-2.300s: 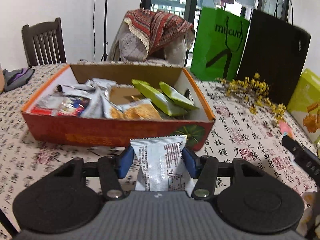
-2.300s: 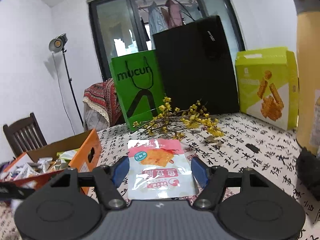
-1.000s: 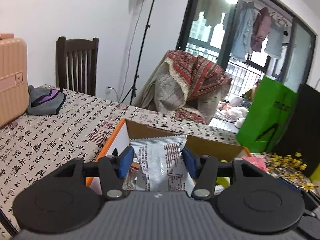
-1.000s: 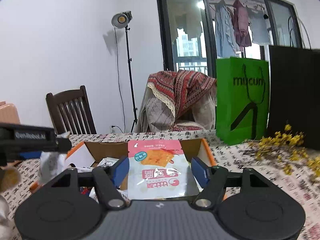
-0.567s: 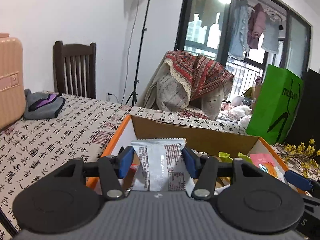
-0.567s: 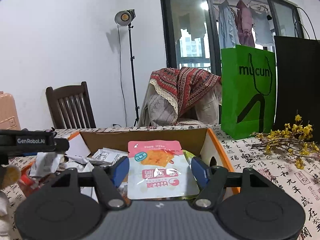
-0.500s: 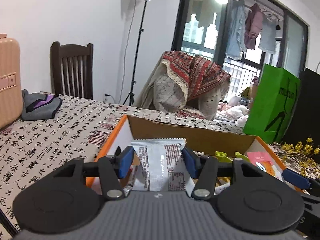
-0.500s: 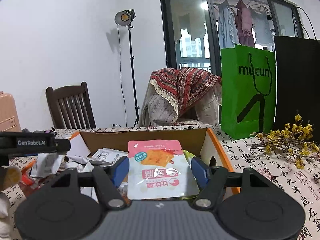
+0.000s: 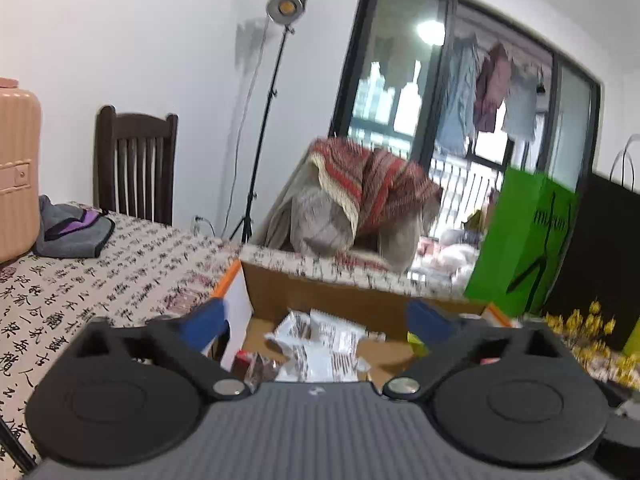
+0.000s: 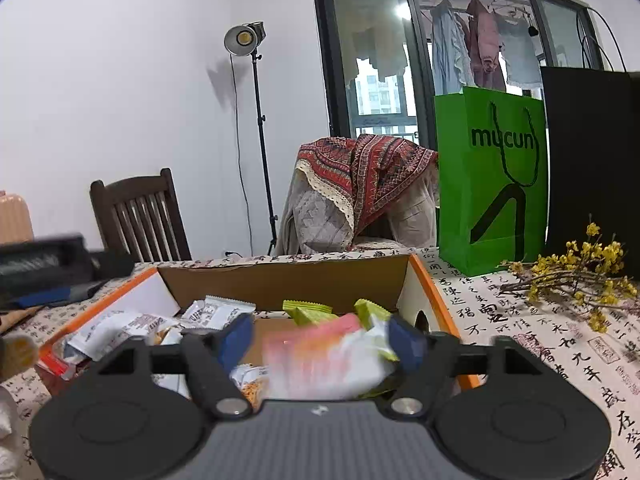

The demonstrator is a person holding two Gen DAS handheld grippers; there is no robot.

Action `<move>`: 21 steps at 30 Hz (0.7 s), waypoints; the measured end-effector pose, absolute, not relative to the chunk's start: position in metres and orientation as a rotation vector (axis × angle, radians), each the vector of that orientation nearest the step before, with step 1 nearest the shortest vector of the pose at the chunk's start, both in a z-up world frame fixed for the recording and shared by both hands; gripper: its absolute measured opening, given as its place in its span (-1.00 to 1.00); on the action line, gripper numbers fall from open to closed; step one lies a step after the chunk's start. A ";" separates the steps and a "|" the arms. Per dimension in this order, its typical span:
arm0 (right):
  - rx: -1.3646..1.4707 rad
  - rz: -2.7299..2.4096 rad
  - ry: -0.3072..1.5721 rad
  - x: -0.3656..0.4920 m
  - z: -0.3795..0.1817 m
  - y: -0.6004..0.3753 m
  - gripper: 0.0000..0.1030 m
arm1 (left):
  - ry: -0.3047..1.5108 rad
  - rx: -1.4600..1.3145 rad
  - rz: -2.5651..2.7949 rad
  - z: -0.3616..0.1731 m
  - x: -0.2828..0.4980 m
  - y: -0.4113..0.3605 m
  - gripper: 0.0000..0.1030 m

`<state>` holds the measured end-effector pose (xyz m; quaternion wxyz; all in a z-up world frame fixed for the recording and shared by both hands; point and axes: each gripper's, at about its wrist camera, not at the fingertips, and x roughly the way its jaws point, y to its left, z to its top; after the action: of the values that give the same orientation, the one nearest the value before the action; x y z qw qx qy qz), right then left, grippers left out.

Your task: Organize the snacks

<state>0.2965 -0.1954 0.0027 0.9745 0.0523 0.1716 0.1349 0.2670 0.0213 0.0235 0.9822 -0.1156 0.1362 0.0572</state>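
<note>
An orange cardboard box (image 10: 434, 296) with several snack packets stands on the table; it also shows in the left wrist view (image 9: 340, 298). My left gripper (image 9: 318, 322) is open above the box's left end, and the white packet (image 9: 324, 348) lies loose in the box below it. My right gripper (image 10: 322, 336) is open above the box's right half. The pink and white packet (image 10: 324, 356) is blurred between its spread fingers, tipping down into the box. Green packets (image 10: 308, 310) lie behind it.
A green paper bag (image 10: 494, 178) and a black bag (image 10: 592, 160) stand at the back right, with yellow flower twigs (image 10: 576, 276) in front. Wooden chair (image 10: 140, 220), draped chair (image 10: 360, 192) and lamp stand (image 10: 256, 120) behind the table. Grey pouch (image 9: 72, 228) at left.
Both grippers have opened over the box. The white packet has dropped from the left gripper into the box. The pink packet is slipping out of the right gripper.
</note>
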 end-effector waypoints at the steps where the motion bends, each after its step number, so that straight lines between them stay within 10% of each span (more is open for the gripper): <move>1: 0.115 0.274 0.344 0.296 0.003 -0.197 0.87 | 0.266 -0.237 0.116 0.025 0.266 0.022 1.00; 21: 0.154 0.264 0.353 0.299 0.005 -0.203 1.00 | 0.308 -0.266 0.133 0.031 0.268 0.026 1.00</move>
<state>0.2990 -0.2031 0.0051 0.9728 0.0765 0.1751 0.1310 0.2684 0.0263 0.0313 0.9772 -0.1318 0.1527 0.0660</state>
